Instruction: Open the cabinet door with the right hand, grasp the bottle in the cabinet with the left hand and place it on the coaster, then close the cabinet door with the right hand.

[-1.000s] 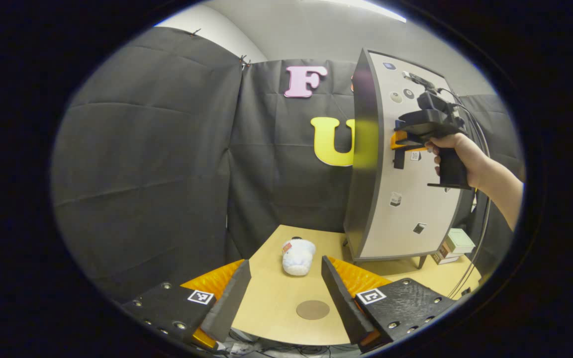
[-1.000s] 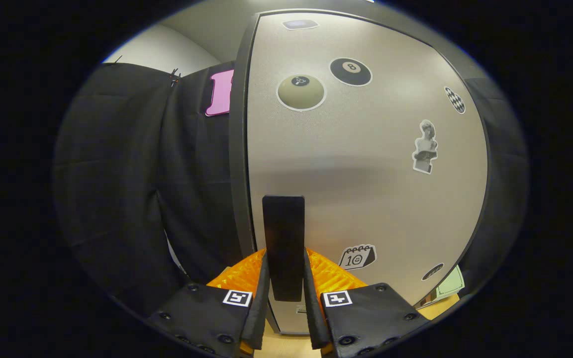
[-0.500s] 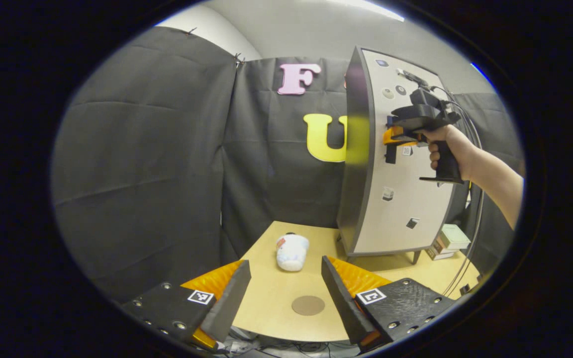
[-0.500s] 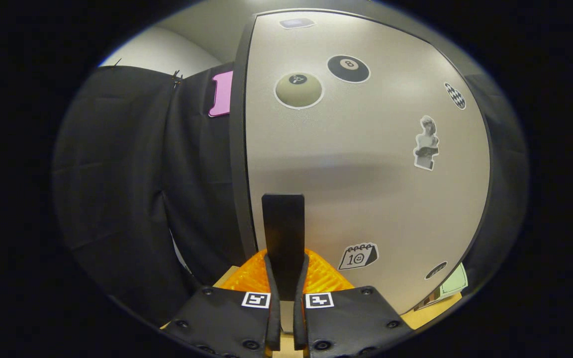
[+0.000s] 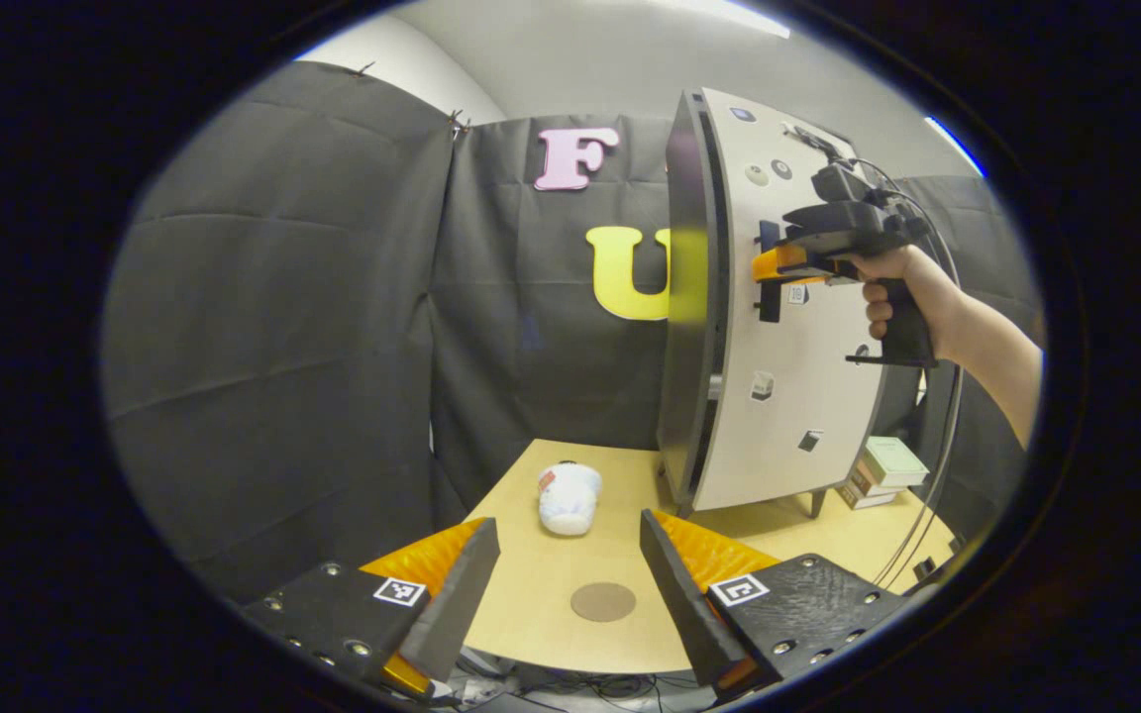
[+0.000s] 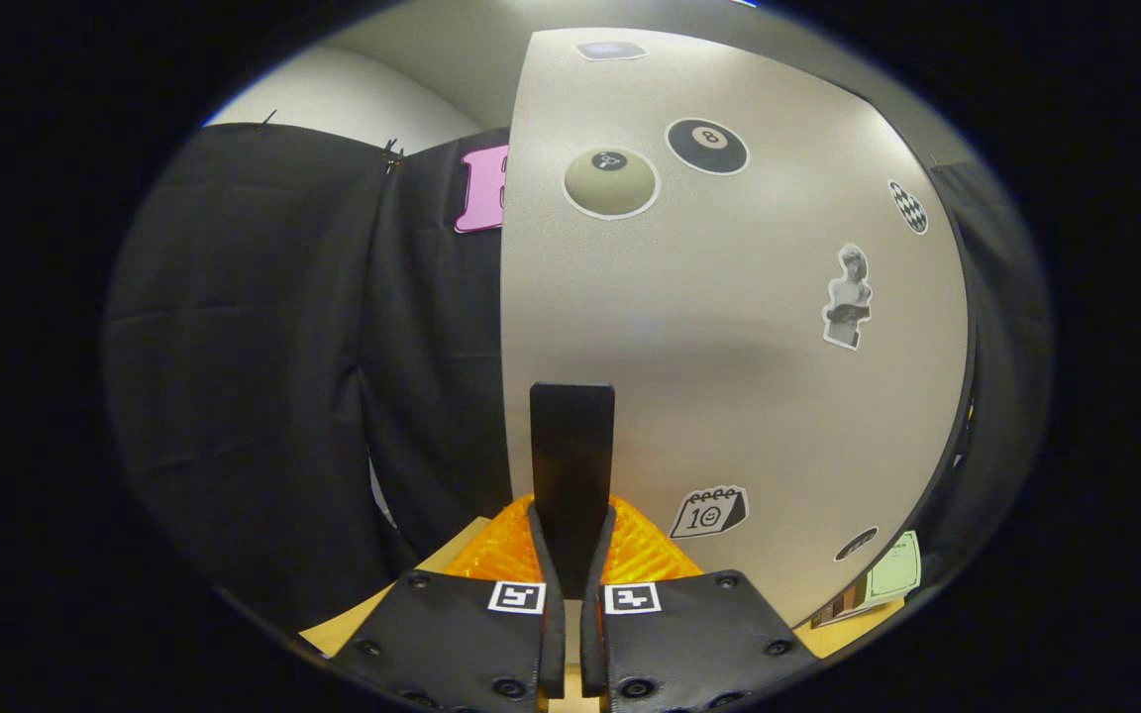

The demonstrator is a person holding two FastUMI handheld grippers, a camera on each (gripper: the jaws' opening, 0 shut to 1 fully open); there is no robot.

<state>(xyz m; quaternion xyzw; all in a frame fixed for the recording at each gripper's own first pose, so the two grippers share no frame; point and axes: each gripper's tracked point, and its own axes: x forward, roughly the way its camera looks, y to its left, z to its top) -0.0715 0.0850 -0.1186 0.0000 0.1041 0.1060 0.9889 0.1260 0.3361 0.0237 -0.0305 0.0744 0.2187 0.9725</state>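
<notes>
The tall grey cabinet door (image 5: 788, 327) with small stickers stands at the right of the left gripper view, and it has just swung a crack away from the dark cabinet body (image 5: 684, 297); a second ago it sat flush. A thin gap now runs down its left edge. The right tool (image 6: 570, 555) is clamped together on the flat black upright handle (image 6: 571, 465), low in the centre of the right gripper view, with the door panel filling the frame behind it. From the left gripper view, a person's hand (image 5: 912, 297) grips that tool at the upper right.

The bottle named in the task is presumably inside the cabinet (the gap is too narrow to see in). The round brown coaster (image 5: 602, 601) lies on the pale wooden surface (image 5: 828, 535) at bottom centre, between the left tool's (image 5: 570, 584) fingers, which stand wide apart and hold nothing. A white plush toy (image 5: 569, 497) lies beyond the coaster. Opening has begun; the door likely needs to swing much wider.
</notes>
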